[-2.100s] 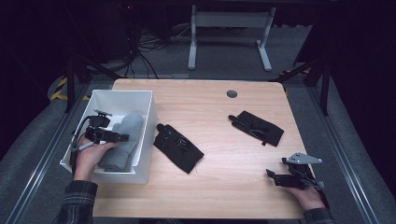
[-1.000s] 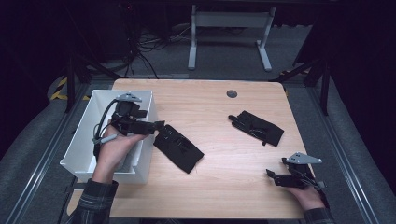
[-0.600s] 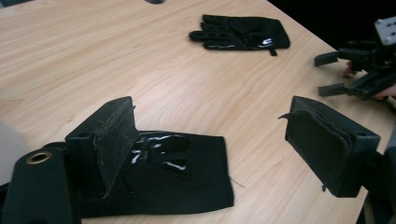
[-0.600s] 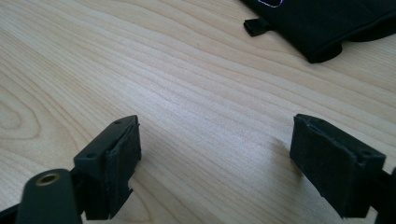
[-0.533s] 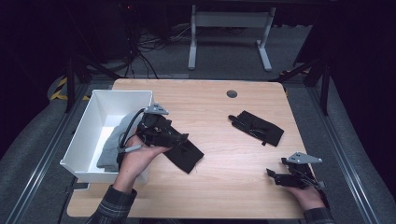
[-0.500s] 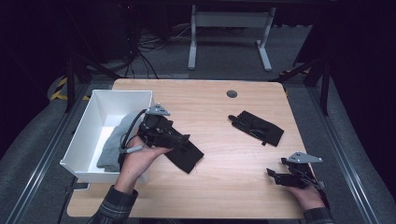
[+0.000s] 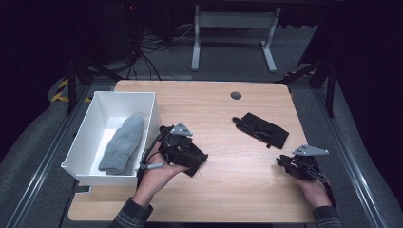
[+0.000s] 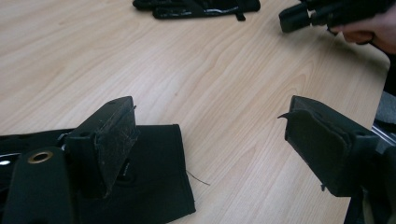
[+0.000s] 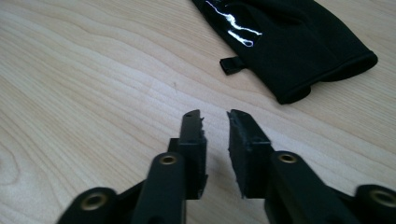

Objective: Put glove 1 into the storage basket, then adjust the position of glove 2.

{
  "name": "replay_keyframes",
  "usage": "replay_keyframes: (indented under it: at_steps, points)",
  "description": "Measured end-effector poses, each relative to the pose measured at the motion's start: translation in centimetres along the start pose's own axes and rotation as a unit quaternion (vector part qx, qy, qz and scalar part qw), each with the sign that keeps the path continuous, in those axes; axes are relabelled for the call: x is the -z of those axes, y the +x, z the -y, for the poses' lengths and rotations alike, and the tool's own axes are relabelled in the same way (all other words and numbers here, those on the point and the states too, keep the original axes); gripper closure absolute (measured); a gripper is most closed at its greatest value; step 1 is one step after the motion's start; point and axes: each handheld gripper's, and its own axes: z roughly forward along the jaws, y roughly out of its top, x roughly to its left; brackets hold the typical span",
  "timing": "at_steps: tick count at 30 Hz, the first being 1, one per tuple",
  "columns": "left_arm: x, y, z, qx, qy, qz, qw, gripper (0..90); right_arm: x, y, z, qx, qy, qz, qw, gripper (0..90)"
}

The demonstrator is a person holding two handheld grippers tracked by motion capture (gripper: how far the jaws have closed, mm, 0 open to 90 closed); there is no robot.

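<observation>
A black glove [image 7: 194,166] lies on the wooden table [image 7: 223,199], just right of the white bin. My left gripper [image 7: 187,151] hovers low over it. Its jaws stand wide open in the left gripper view [image 8: 210,135], one fingertip [image 8: 109,135] above the glove's cuff [image 8: 154,186], nothing gripped. A second black glove [image 7: 262,129] lies at centre right. My right gripper [image 7: 284,162] rests near the table's front right, short of that glove [image 9: 289,46]. Its jaws [image 9: 215,126] have just been closing; a narrow gap remains, with nothing between them.
The white bin [image 7: 81,142] stands at the table's left edge with a grey mitten [image 7: 123,142] in it. A round grommet [image 7: 236,95] sits near the far edge. Bare wood stretches between the two gloves and along the front.
My left hand has come out of the bin, moved right and sunk over the near black glove. The right hand has kept its place.
</observation>
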Motion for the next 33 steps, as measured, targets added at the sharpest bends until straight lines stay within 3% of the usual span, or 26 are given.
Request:
replay_keyframes:
  at_steps: [5,11,14,17,19,22,24,33]
  points:
    - [-1.1,-0.2,1.7,-0.013,0.004,-0.004,0.9999,17.6,-0.4,-0.9,-0.6,0.002,0.005,0.002,1.0,89.2]
    - [-1.8,0.2,4.2,-0.011,0.002,-0.012,0.9999,17.6,-1.0,-2.2,-1.3,0.0,-0.004,0.004,1.0,89.6]
    - [-2.3,0.3,5.4,-0.015,0.018,-0.024,0.9994,17.6,-1.4,-2.7,-1.8,0.003,-0.004,0.004,1.0,89.7]
    - [-2.8,0.5,6.3,-0.008,0.022,-0.021,0.9995,17.6,-1.9,-3.1,-2.4,0.003,-0.012,0.008,0.9999,89.8]
    - [-3.1,0.5,6.8,-0.006,0.028,-0.02,0.9994,17.6,-2.4,-3.3,-2.8,0.014,-0.002,0.018,0.9997,89.8]
    - [-3.5,0.6,7.3,-0.011,0.038,-0.024,0.9989,17.6,-3.4,-3.7,-3.4,0.021,-0.005,0.024,0.9995,89.9]
    - [-3.7,0.7,7.6,-0.007,0.036,-0.025,0.999,17.6,-3.9,-3.9,-3.6,0.028,0.009,0.032,0.9991,89.9]
    - [-3.8,0.8,7.7,-0.003,0.034,-0.022,0.9992,17.5,-4.4,-4.5,-3.5,0.014,0.023,0.025,0.9993,90.0]
